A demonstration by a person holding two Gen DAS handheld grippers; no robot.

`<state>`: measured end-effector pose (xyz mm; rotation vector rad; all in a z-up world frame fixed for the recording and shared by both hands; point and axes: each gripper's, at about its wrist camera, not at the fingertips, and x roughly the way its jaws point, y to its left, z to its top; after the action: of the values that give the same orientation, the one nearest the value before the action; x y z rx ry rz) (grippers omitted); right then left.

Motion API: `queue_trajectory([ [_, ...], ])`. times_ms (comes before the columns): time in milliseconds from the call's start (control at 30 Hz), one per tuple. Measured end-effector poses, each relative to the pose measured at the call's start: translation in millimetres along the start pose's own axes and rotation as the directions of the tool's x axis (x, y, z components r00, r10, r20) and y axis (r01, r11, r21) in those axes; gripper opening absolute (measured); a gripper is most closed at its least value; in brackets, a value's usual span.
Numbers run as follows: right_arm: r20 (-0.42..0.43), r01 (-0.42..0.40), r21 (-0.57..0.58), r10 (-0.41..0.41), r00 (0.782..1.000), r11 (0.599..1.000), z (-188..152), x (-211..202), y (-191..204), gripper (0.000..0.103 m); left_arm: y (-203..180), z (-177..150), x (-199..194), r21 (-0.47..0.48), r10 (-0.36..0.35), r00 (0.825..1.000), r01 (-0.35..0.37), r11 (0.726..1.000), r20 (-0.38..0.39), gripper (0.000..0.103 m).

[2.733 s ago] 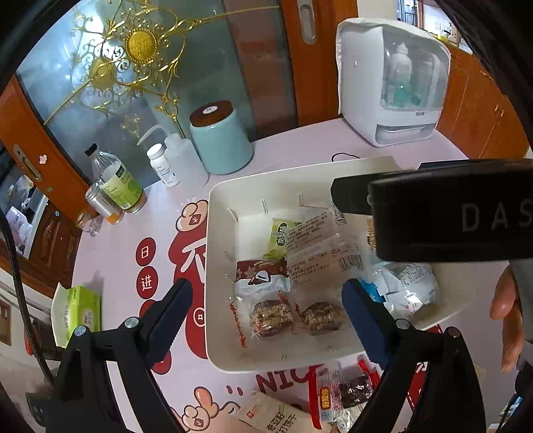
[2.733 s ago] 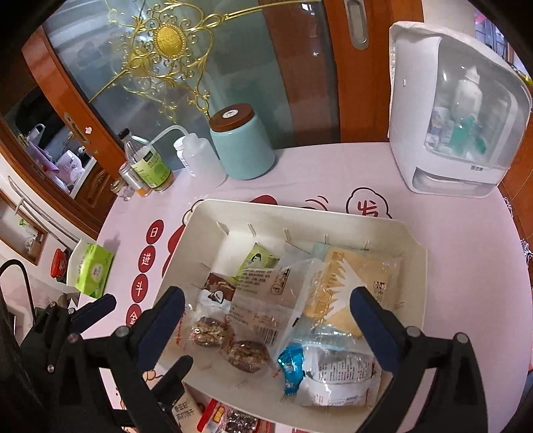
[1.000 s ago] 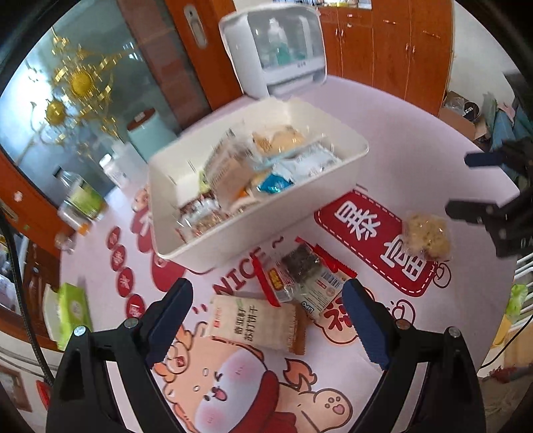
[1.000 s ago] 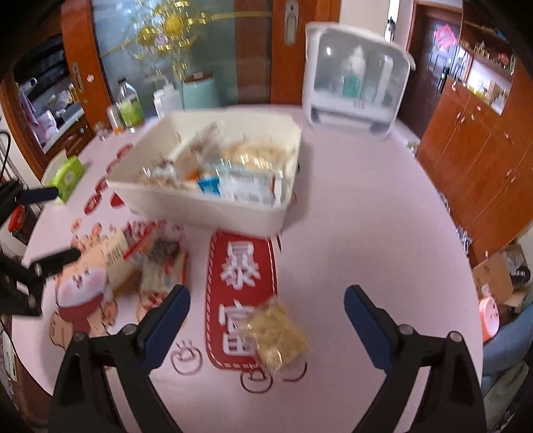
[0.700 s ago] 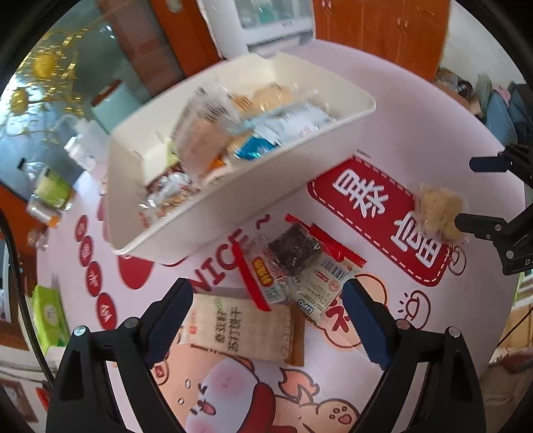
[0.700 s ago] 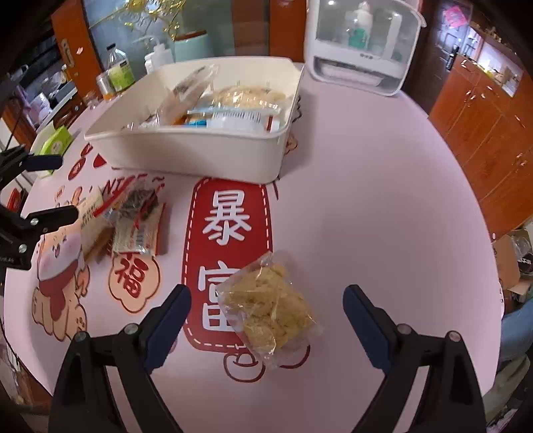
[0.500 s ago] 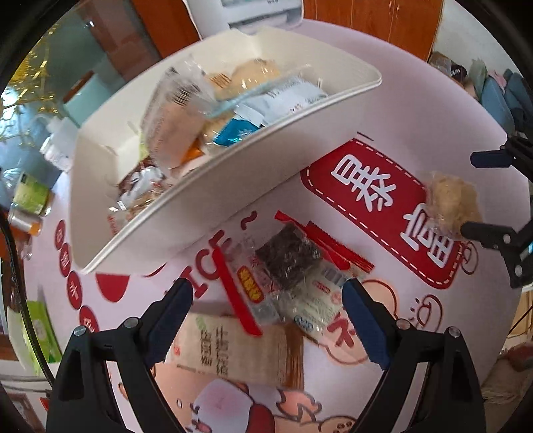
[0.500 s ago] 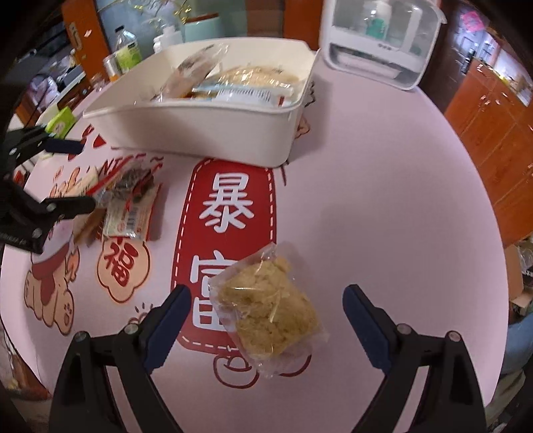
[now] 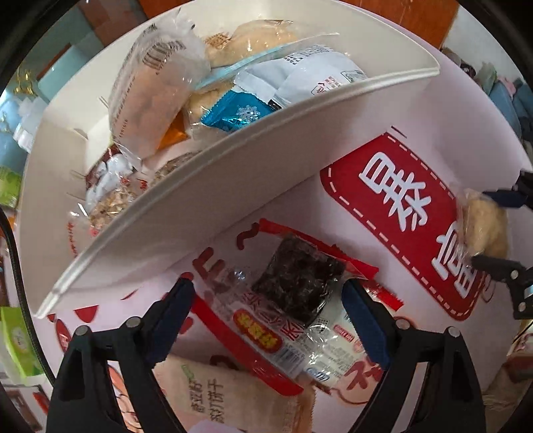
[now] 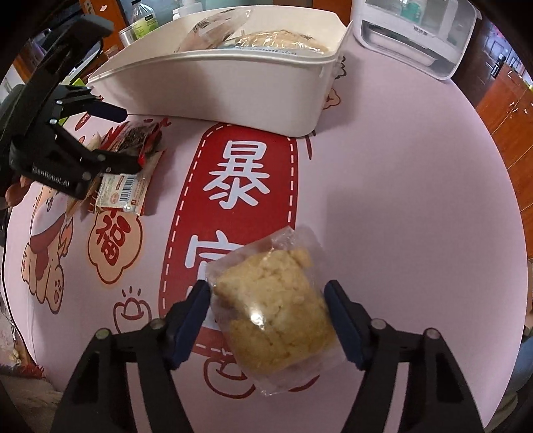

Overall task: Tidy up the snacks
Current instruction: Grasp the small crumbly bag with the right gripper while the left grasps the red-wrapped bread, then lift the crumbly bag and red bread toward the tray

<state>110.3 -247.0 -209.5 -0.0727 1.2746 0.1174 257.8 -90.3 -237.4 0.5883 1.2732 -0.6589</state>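
A white bin [image 9: 213,203] holds several wrapped snacks; it also shows in the right wrist view [image 10: 240,80]. My left gripper [image 9: 266,296] is open, its jaws on either side of a clear packet with a dark snack [image 9: 299,276] that lies on the table with a red-edged packet [image 9: 256,336] and a beige cracker pack [image 9: 226,396]. My right gripper [image 10: 266,306] is open, its jaws close on either side of a clear bag with a yellow crumbly cake [image 10: 276,319] lying on the table. That cake [image 9: 483,226] also shows at the right edge of the left wrist view.
The round table has a pink cloth with a red label [image 10: 240,186] and cartoon prints. A white appliance [image 10: 413,30] stands at the back right. Bottles [image 10: 143,20] stand behind the bin. A green tissue pack [image 9: 16,339] lies at the left.
Both grippers have left the bin and dropped to the table. The left now straddles the dark snack packet; the right has closed in around the yellow cake bag and narrowed.
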Motion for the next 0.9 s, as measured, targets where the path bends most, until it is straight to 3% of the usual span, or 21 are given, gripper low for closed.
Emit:
queue_trajectory([
  [67,-0.001,-0.011,0.003,0.011,1.000,1.000,-0.8,1.3,-1.7,0.065,2.1,2.3,1.2,-0.023,-0.044,0.999,0.044,0.999,0.002,0.067],
  [200,-0.001,-0.022,0.007,0.022,1.000,1.000,-0.3,0.6,-3.6,0.063,-1.5,3.5,0.5,-0.043,-0.041,0.999,0.041,0.998,0.011,0.058],
  [267,0.004,-0.016,0.006,0.016,1.000,1.000,-0.7,-0.7,-2.9,0.055,-5.9,2.2,-1.7,-0.045,-0.026,0.999,0.027,0.999,0.023,0.054],
  [500,0.005,-0.027,0.021,0.027,1.000,0.999,1.5,-7.3,1.3,0.054,-5.1,-9.4,-20.2,-0.138,-0.020,1.000,0.023,0.990,0.023,0.052],
  [900,0.109,-0.079,0.004,0.078,0.991,0.997,13.6,-63.5,29.0,0.054,7.6,-49.0,-102.5,-0.242,-0.015,0.998,0.029,0.970,0.059,0.052],
])
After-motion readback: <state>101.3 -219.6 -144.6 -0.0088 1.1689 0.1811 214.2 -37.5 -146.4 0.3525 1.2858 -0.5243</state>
